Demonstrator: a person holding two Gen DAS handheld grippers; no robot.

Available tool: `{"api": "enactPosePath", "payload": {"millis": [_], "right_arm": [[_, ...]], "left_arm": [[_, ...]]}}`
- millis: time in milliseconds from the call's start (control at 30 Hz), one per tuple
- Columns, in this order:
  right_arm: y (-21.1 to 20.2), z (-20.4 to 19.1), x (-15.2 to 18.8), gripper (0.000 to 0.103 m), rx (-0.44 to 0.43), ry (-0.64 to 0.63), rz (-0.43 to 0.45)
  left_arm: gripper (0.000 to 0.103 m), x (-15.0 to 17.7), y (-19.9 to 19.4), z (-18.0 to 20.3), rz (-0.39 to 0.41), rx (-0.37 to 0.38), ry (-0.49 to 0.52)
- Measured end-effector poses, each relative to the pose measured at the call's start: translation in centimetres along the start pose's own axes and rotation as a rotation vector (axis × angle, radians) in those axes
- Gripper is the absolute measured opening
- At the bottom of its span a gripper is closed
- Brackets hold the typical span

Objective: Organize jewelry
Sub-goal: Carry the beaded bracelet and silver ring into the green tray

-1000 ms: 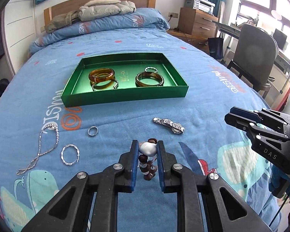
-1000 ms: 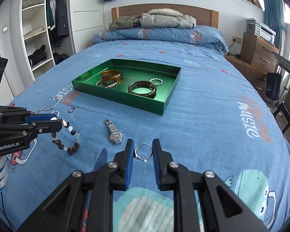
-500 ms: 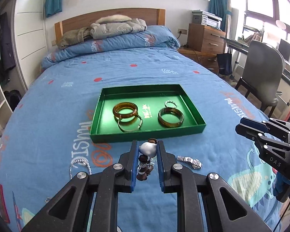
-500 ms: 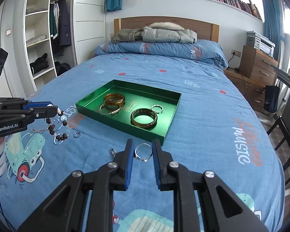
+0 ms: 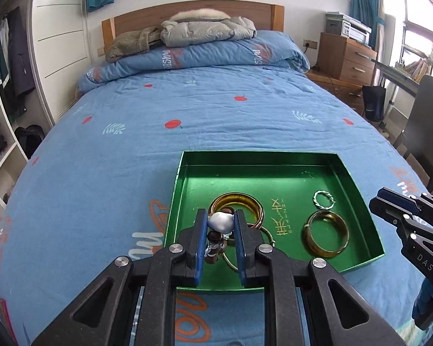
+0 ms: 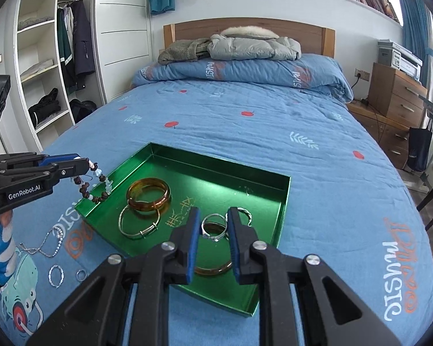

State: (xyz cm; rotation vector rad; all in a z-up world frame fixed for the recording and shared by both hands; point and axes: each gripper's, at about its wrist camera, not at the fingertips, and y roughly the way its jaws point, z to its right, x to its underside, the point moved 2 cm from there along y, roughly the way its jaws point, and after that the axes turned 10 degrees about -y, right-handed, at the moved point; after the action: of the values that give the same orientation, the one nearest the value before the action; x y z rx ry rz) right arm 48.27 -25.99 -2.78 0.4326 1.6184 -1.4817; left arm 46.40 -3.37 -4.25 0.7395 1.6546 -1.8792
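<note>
L gripper [image 5: 220, 240]: black textured plastic arms, blue pads, silver round screws, "GenRobot.AI" on side | R gripper [image 6: 213, 239]: same black build w/ triangular cutouts, blue pads, silver screws, "DAS" on side | hands: blue-white gloves

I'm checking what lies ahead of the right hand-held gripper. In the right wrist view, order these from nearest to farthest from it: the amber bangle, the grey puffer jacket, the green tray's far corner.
1. Amber bangle, in the green tray, just left of and beyond the right hand-held gripper.
2. The tray's far corner, farther up the bed, to the left.
3. Grey puffer jacket, by the headboard.
</note>
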Motion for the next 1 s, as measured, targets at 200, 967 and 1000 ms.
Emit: {"api": "enactPosePath", "payload": {"millis": [200, 967, 1000], "right_arm": [[5.6, 0.5, 1.7, 0.018, -0.027, 0.044, -0.100], [9.4, -1.0, 3.6, 0.022, -0.022, -0.019, -0.229], [9.2, -0.9, 3.5, 0.024, -0.019, -0.017, -0.224]], "left_arm": [[0.018, 1.5, 4.5, -0.9, -0.059, -0.051, -0.013], [0.037, 3.2, 7.0, -3.4, -0.127, -0.034, -0.085], [0.038, 3.0, 6.6, -3.4, -0.121, -0.027, -0.086]]}}
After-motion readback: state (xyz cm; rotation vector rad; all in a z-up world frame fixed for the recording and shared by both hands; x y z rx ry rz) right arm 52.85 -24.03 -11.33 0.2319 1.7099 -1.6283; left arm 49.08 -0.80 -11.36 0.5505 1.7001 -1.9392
